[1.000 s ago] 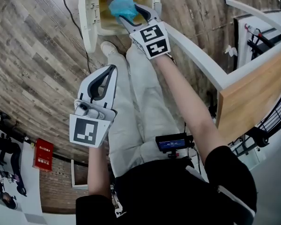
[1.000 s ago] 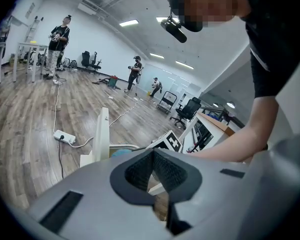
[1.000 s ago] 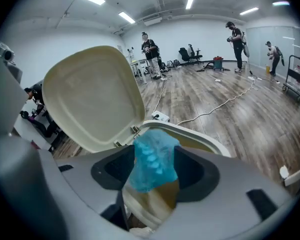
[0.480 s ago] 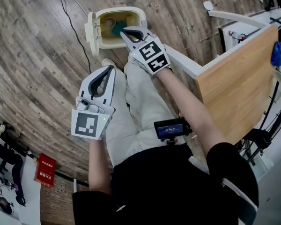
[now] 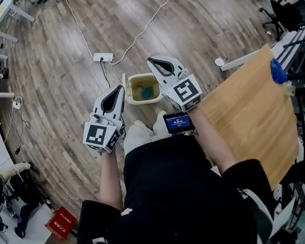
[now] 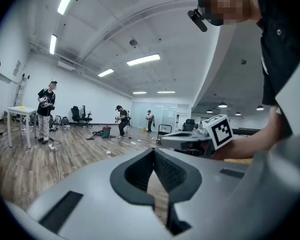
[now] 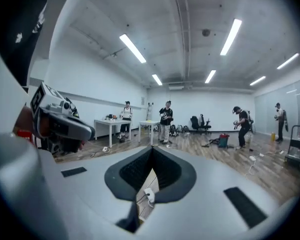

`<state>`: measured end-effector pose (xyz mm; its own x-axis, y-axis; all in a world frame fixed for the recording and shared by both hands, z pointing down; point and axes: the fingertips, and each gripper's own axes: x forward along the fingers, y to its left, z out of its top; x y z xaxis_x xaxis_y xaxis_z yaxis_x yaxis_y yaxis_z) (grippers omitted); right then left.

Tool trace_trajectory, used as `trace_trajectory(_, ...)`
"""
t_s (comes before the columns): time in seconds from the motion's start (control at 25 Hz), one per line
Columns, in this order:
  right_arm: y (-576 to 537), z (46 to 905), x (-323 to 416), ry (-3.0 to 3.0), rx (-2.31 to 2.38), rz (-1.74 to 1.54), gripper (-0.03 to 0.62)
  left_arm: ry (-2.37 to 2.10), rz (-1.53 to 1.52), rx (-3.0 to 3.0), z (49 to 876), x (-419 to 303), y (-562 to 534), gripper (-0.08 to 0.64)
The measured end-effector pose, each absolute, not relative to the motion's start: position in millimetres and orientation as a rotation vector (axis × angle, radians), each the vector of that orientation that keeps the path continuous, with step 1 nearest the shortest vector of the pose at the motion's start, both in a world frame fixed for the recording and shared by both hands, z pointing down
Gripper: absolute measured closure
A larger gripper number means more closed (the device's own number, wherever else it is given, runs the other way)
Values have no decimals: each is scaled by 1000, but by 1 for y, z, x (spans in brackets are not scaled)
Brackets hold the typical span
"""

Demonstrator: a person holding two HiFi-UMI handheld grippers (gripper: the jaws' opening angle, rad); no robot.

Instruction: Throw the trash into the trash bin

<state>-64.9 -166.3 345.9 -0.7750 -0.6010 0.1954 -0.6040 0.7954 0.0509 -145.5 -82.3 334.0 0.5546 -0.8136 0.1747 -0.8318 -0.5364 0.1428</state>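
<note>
A small cream trash bin (image 5: 132,100) stands open on the wooden floor in front of the person's feet in the head view. A blue crumpled piece of trash (image 5: 148,92) lies inside it. My right gripper (image 5: 151,61) is high above the bin's right side, shut, with nothing between its jaws. My left gripper (image 5: 120,88) is to the left of the bin, also raised, shut and empty. In the left gripper view the left gripper (image 6: 153,150) points out level across the room. The right gripper (image 7: 151,148) does the same in its own view.
A wooden table (image 5: 249,116) stands to the right, with a blue object (image 5: 278,71) at its far end. A white power strip (image 5: 102,57) with cables lies on the floor beyond the bin. Several people, white desks (image 7: 110,124) and chairs fill the room farther off.
The right gripper held the blue trash over the bin, let it drop in, and its jaws shut empty. Both grippers have risen far above the bin as the person straightened up.
</note>
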Motion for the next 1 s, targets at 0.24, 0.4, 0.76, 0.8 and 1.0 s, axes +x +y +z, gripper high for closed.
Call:
trace_trajectory(0.24, -143, 227, -8, -2925, 1102, -113, 594, -1461, 71, 2623, 276, -131, -88, 554)
trace_trajectory(0.4, -132, 189, 18, -2958, 1170, -135, 594, -1457, 102, 2761, 233, -114, -94, 554)
trace_trajectory(0.76, -119, 188, 15, -2971, 1160, -128, 594, -1486, 26, 2841, 186, -93, -94, 554)
trace_trajectory(0.8, -119, 189, 15, -2973, 1158, -119, 595, -1483, 32, 2842, 189, -92, -94, 554)
trace_trajectory(1.0, -123, 196, 18, -2977, 1153, -63, 594, -1435, 76, 2832, 207, -89, -99, 554)
